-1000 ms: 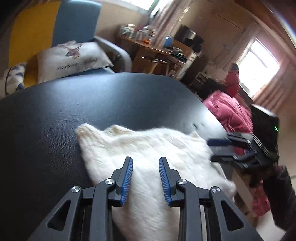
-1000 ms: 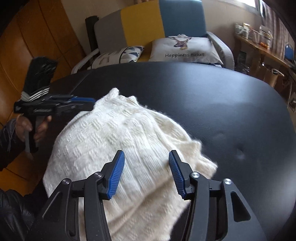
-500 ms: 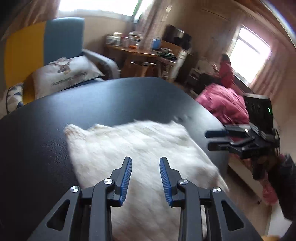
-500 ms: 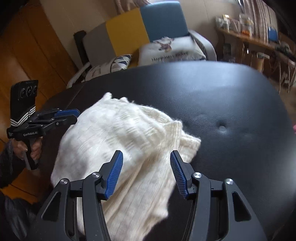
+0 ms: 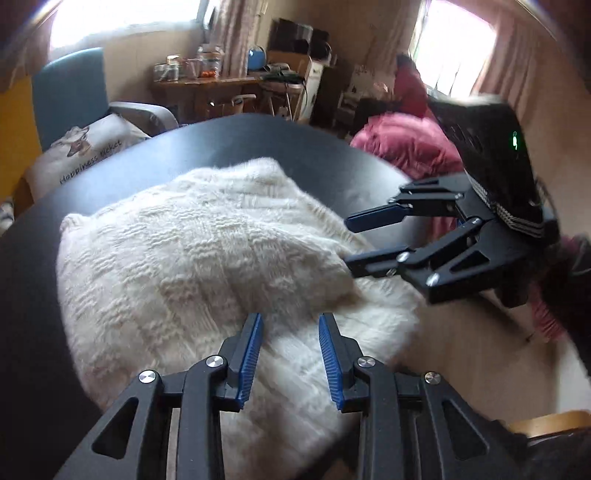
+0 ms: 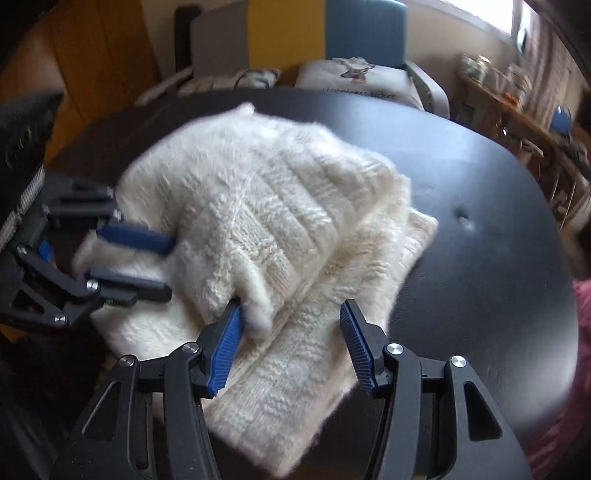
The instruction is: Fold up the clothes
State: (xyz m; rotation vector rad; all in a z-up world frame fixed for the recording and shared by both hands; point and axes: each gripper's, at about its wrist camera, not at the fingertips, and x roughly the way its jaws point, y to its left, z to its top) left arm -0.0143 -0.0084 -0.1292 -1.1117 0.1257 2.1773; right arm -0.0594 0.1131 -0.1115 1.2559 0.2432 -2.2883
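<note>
Cushion (image 5: 86, 151) print reading "Happiness ticket", on blue and yellow sofa (image 6: 364, 33) behind black padded table (image 6: 498, 229). Cream knitted sweater (image 6: 266, 206) folded, lying on table. Left gripper (image 5: 290, 325) and right gripper (image 6: 290, 314) both spread, pinching nothing. Wooden desk (image 5: 207, 83), curtained windows beyond.
</note>
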